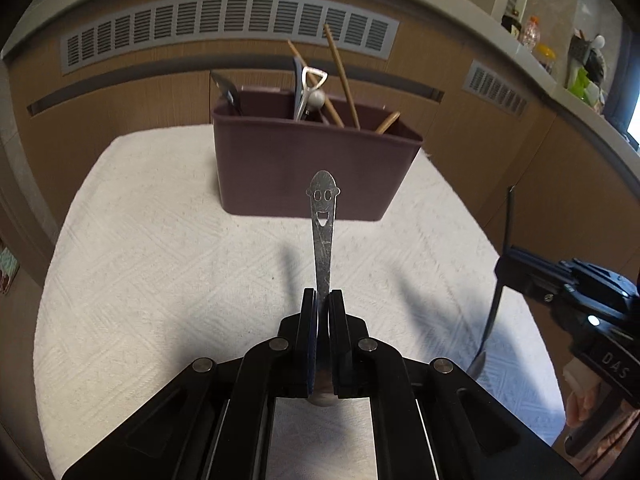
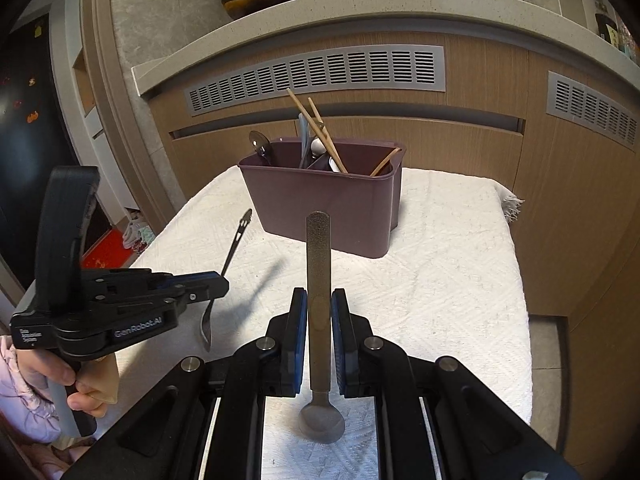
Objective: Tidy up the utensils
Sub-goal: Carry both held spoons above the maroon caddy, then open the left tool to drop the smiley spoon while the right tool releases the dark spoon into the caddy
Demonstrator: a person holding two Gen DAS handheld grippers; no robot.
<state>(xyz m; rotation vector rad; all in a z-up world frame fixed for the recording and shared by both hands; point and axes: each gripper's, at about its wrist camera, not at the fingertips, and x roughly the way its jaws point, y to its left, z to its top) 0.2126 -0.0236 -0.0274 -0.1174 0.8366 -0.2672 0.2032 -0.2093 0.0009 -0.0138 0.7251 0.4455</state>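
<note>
A dark maroon utensil caddy stands at the far side of a white towel; chopsticks, spoons and other utensils stick out of it. My left gripper is shut on a steel spoon with a smiling face cut into its handle, handle pointing toward the caddy. That left gripper and the smiley spoon also show in the right wrist view. My right gripper is shut on a flat grey spoon, bowl toward the camera; it shows as the right gripper holding the thin grey spoon edge-on.
Wooden cabinet fronts with grey vent grilles rise behind the towel-covered surface. A stone counter above carries pans and bottles. A hand grips the left tool at the lower left.
</note>
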